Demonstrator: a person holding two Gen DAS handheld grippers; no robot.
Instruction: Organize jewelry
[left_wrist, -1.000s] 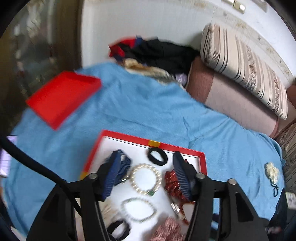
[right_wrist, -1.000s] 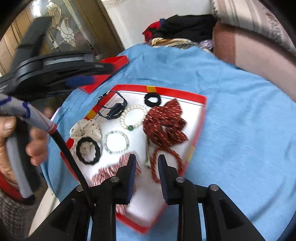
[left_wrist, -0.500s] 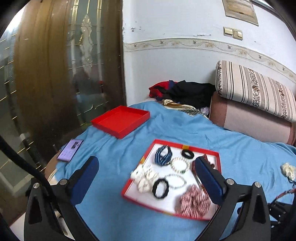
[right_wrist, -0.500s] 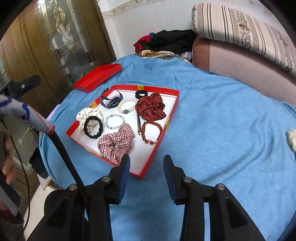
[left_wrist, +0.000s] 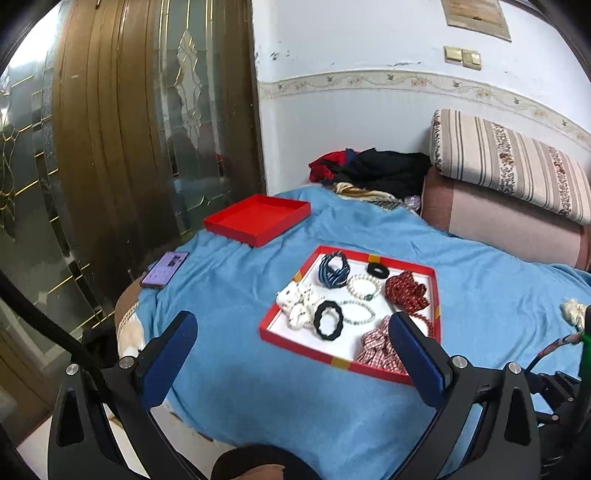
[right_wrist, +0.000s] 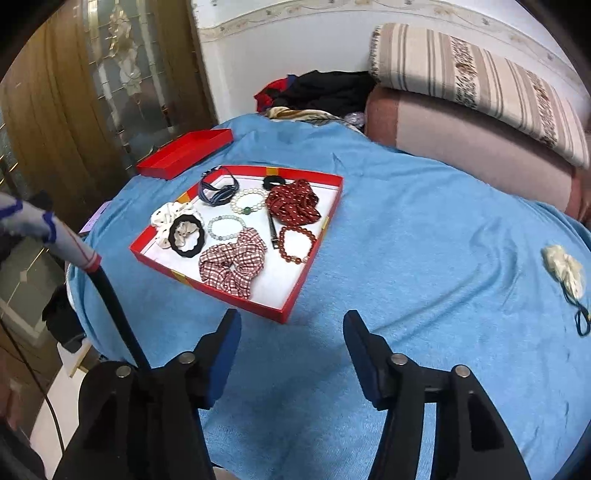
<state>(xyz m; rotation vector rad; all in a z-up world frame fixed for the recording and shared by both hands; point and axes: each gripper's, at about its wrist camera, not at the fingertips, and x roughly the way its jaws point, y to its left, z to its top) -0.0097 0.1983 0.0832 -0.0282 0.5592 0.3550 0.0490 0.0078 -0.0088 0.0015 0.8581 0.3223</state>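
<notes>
A red-rimmed white tray (left_wrist: 435, 295) (right_wrist: 299, 291) lies on the blue cloth and holds several scrunchies, hair ties and bead bracelets, among them a checked red scrunchie (right_wrist: 232, 266), a pearl bracelet (left_wrist: 364, 286) and a red bead bracelet (right_wrist: 297, 243). A cream flower hair tie (right_wrist: 563, 269) (left_wrist: 572, 310) lies alone on the cloth at the right. My left gripper (left_wrist: 295, 336) is open and empty, held back near the tray's front edge. My right gripper (right_wrist: 291, 332) is open and empty, just in front of the tray's near corner.
A red box lid (left_wrist: 258, 218) (right_wrist: 184, 153) lies at the back left. A phone (left_wrist: 164, 269) rests near the cloth's left edge. Dark clothes (left_wrist: 373, 171) and a striped cushion (left_wrist: 509, 166) are at the back. A glass door (left_wrist: 110, 147) stands left.
Both grippers have pulled back and up from the tray and opened wider. The left one was low over the tray's bracelets a second ago; now the whole tray shows.
</notes>
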